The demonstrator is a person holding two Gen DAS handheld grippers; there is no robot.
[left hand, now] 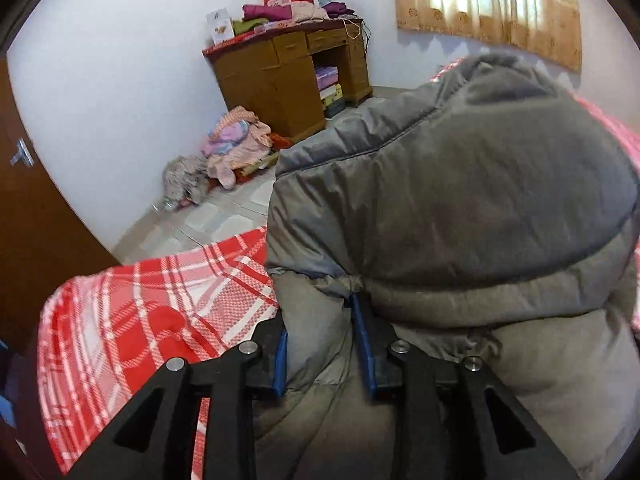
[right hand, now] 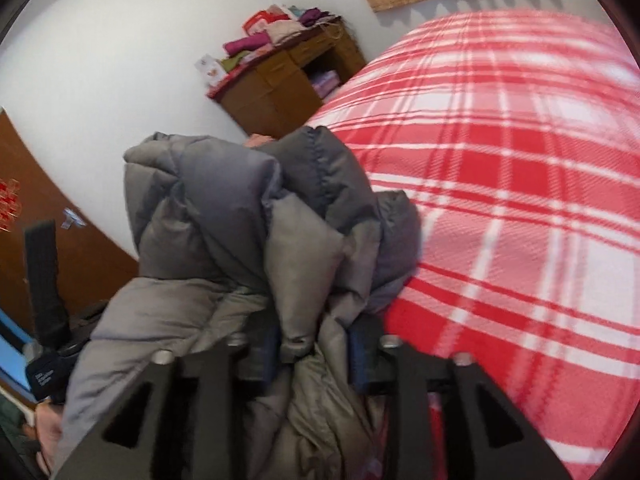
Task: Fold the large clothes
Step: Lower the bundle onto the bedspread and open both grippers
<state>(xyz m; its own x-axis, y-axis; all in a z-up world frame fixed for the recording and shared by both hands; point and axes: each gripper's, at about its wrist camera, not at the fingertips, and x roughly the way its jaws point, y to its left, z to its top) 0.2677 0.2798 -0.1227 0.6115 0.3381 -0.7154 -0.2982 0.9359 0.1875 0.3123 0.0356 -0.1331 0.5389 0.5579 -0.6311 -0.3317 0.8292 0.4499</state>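
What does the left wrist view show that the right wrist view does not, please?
Only the left wrist view shows the heap of pink clothes on the tiled floor, the door handle and the left gripper clamped on the grey puffer jacket. Only the right wrist view shows the right gripper clamped on bunched jacket folds and the wide open spread of the red plaid blanket. Both show the jacket, blanket, wooden desk, its folded clothes and the curtain.

A black two-finger left gripper (left hand: 323, 354) with blue pads clamps a puffy grey quilted jacket (left hand: 460, 208) above a red-and-white plaid bedspread (left hand: 152, 312).
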